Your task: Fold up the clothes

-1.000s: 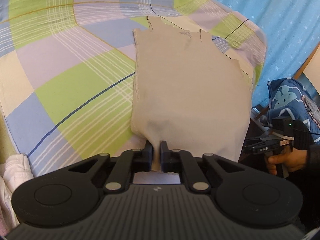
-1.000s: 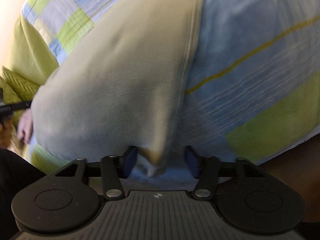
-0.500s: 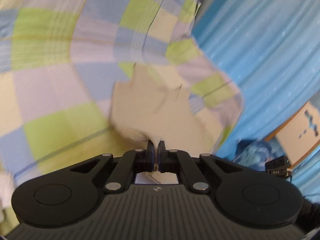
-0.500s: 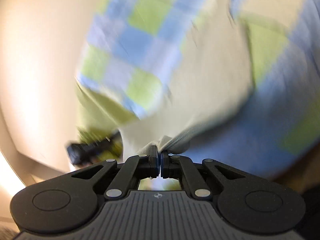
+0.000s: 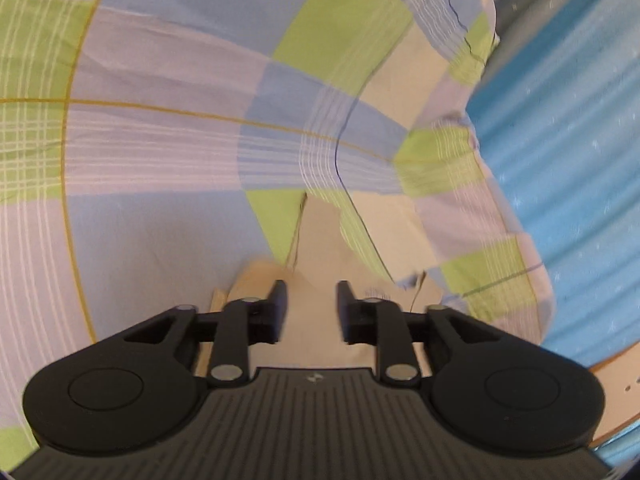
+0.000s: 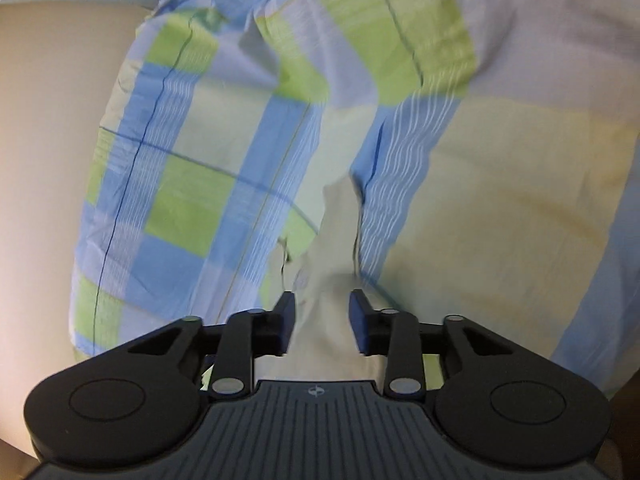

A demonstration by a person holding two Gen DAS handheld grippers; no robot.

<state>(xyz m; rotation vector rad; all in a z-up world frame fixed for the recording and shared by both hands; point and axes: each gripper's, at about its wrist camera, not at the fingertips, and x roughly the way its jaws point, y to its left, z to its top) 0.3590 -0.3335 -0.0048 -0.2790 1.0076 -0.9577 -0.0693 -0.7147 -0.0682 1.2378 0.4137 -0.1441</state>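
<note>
Both claws gape over the beige garment (image 5: 316, 240) beneath.

No readable text, labels or numbers — either view; motion blur throughout.

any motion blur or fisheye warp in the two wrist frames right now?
Left wrist: mild blur on the beige garment near the open left gripper; checked bedsheet lines bow strongly.
Right wrist: more smear on the sheet's upper checks; warm light on the right; right gripper open, sharp.
</note>
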